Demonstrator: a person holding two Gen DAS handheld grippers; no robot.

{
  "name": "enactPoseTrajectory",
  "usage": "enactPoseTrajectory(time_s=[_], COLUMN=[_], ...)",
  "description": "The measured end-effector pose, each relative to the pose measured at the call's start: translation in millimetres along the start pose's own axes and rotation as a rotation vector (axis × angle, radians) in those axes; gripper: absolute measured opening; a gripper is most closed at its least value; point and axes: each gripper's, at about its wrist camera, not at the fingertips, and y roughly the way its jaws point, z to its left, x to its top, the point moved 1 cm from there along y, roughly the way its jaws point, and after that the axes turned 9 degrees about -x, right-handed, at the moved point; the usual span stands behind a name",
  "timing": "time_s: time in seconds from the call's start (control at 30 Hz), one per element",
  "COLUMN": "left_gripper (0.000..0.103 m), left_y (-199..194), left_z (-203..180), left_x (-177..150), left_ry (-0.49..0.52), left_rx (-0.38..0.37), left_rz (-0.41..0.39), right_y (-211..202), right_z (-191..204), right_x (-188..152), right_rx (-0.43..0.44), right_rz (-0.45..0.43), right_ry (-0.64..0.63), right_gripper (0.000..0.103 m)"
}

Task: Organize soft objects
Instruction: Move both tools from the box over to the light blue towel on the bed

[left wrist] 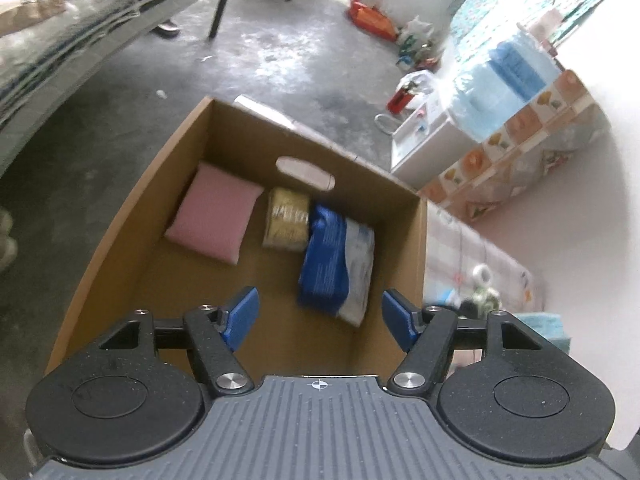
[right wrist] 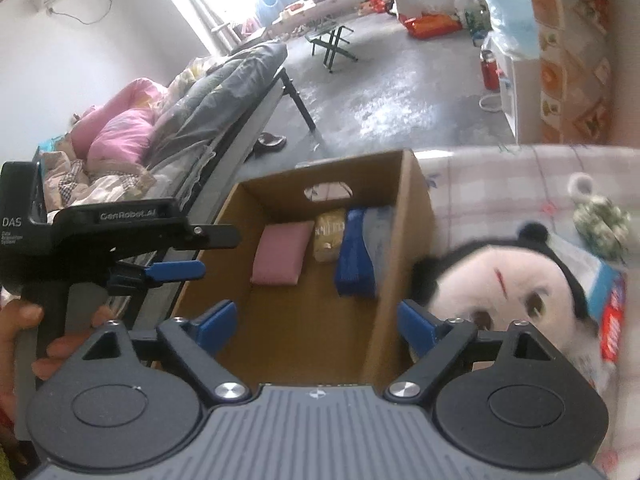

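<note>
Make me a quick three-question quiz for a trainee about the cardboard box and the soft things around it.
1. True or false: the left gripper holds the pink cushion.
2. Which lies outside the cardboard box? A) blue packet B) panda plush C) tan roll
3. How many soft items lie in the box?

Key: 1 false, its jaws are open and empty. 2 B, it lies on the checked cloth beside the box. 3 three.

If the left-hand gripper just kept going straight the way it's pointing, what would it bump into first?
Probably the blue and white packet lying in the cardboard box. The left gripper is open, empty and aimed down into the box, though depth is hard to judge.
</note>
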Motion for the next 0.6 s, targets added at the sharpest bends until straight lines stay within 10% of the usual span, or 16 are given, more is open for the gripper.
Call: enactPoseTrajectory(time_s=[0.6], left_gripper=[0.068], left_y=[-9.3], left_z=[-150.9], left_x=[-112.7], left_ry=[-0.020], left_rx=[0.054], left_rz=[0.078], right_y=[-130.7], right_z=[-151.7], right_x=[-20.0], right_rx=[0.050], right_rz=[0.135], right_ry=[0.082], right_gripper=[0.090])
